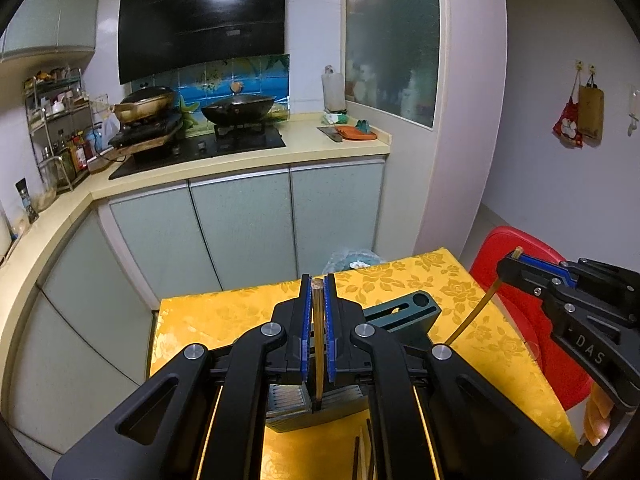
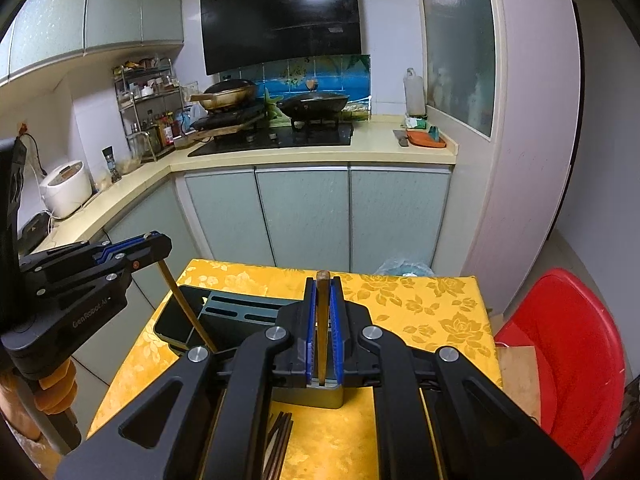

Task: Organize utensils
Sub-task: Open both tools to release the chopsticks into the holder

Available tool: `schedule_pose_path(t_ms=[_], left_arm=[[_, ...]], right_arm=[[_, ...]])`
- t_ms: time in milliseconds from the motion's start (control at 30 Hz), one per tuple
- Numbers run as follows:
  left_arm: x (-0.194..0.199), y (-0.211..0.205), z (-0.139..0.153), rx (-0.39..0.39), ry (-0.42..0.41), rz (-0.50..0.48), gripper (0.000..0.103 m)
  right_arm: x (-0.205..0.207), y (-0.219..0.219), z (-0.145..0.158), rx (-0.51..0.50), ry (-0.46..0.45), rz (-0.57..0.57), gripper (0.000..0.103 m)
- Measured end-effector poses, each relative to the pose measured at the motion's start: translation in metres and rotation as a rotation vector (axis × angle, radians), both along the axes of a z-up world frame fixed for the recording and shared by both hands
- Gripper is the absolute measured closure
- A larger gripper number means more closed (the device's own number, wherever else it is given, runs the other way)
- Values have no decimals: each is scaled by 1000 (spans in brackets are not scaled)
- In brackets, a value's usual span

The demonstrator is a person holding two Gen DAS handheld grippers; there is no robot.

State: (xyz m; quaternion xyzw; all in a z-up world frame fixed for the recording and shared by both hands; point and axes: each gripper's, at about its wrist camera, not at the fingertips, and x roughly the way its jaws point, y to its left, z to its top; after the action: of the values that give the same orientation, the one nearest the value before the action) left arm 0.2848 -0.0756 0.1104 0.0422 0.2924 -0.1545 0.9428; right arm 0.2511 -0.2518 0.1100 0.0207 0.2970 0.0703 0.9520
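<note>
Chopstick [image 1: 319, 336] pinched in left hand-held gripper [image 1: 318, 280]; another chopstick [image 2: 322, 328] in right hand-held gripper [image 2: 323, 280]

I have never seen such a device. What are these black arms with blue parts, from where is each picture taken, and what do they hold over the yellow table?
These are two hand-held grippers, each carried by a person, each with a camera looking along its two fingers. One picture comes from the left gripper, the other from the right gripper; each gripper also shows at the side of the other's picture. Both are shut, each on one chopstick: the left chopstick and the right chopstick. Below them, on the table with a yellow flowered cloth, stands a dark utensil holder with slots. More chopsticks lie on the cloth near the camera. A red stool stands beside the table.
</note>
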Motion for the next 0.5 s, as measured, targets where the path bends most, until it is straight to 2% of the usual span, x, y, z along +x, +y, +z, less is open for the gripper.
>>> schedule_pose_path(t_ms=[33, 100, 133, 167, 200, 333, 367, 500], left_arm=[[0, 1, 0, -3, 4, 0, 93], [-1, 3, 0, -5, 5, 4, 80], [-1, 5, 1, -10, -1, 9, 62], [-3, 4, 1, -15, -10, 15, 44], [-4, 6, 3, -21, -21, 21, 38], [-9, 10, 7, -21, -48, 24, 23], [-11, 11, 9, -23, -55, 26, 17], [-22, 14, 14, -30, -88, 31, 10]], right_arm=[[0, -1, -1, 3, 1, 0, 92], [-1, -2, -1, 8, -3, -9, 73], [-1, -3, 0, 16, -11, -22, 59], [-1, -4, 1, 21, -18, -32, 56], [-2, -5, 2, 26, -27, -39, 56], [-4, -5, 4, 19, -40, -45, 55], [-5, -4, 6, 16, -45, -46, 52], [-15, -5, 13, -7, -101, -80, 42]])
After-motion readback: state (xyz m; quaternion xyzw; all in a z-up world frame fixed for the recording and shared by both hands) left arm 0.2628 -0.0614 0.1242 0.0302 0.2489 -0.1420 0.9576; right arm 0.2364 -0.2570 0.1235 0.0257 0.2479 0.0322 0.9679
